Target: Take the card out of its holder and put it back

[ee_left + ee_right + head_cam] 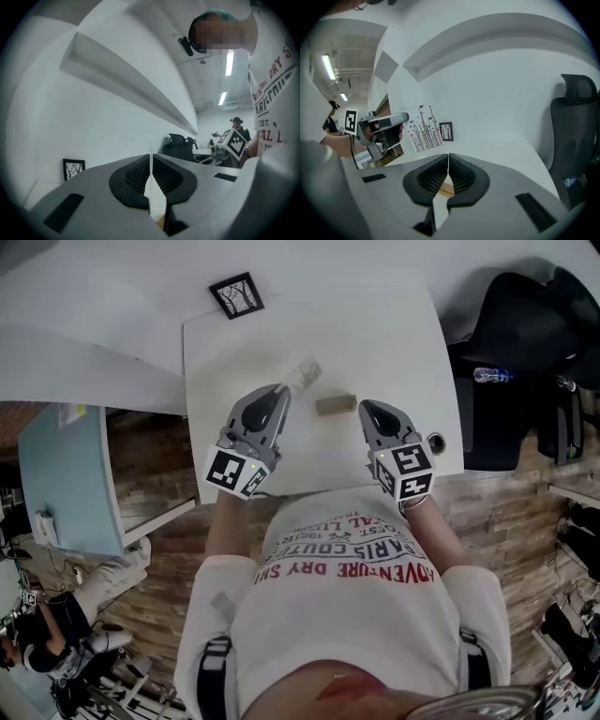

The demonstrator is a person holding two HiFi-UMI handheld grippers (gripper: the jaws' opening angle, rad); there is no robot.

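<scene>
My left gripper (pixel 279 392) is shut on a thin white card (pixel 306 373) printed with black stems and butterflies, and holds it up above the white table (pixel 394 324). In the left gripper view the card (pixel 151 165) shows edge-on between the pads. The right gripper view shows its printed face (pixel 423 127) at the left gripper's tip (pixel 404 127). A small wooden holder (pixel 336 404) lies on the table between the two grippers. My right gripper (pixel 368 410) is just right of the holder. Its jaws (pixel 448 157) are shut and empty, and the holder (pixel 446 189) shows behind them.
A small black-framed picture (pixel 236 294) stands at the table's far edge. A black office chair (pixel 525 334) with a bottle (pixel 492 375) on it stands to the right of the table. A pale blue panel (pixel 66 479) is on the left. People work in the background.
</scene>
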